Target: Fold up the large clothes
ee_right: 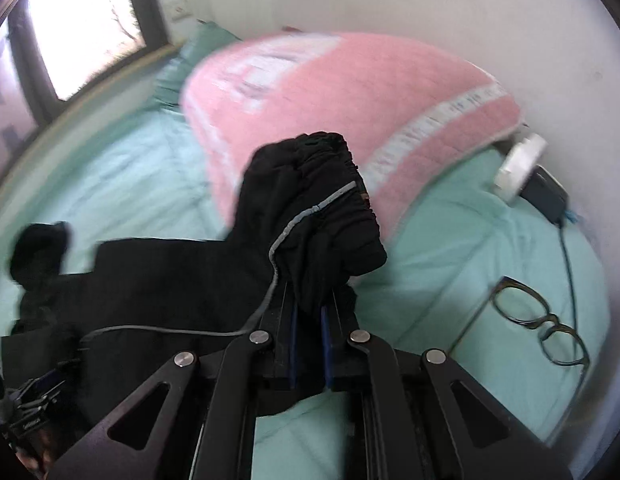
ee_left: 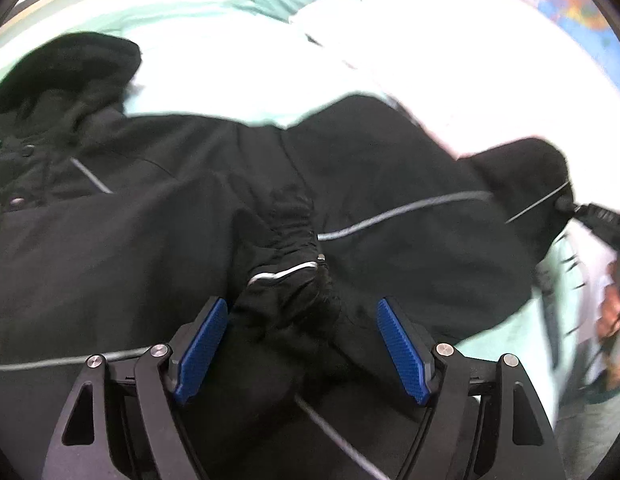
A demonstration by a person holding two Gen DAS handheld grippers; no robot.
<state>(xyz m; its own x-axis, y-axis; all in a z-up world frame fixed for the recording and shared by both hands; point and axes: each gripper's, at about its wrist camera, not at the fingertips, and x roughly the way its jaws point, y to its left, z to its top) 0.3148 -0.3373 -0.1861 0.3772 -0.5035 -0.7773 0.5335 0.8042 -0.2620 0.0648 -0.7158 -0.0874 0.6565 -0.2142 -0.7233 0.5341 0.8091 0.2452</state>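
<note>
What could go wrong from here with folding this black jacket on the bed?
The right tongs pinch only a bunched cuff of the black jacket, so it may slip out mid-fold. The left tongs stand open around the other cuff, leaving that side unheld. The glasses lie on the green bedcover nearby, and a swung sleeve could sweep them.

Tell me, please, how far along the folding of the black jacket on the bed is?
Early. Done: the black jacket lies spread across the mint bedspread, hood at one end. In hand: the right tool is shut on a gathered sleeve cuff and holds it above the bed; the left tool is open around the other cuff. Left: no neat fold shows yet, so sleeves and body remain.
</note>
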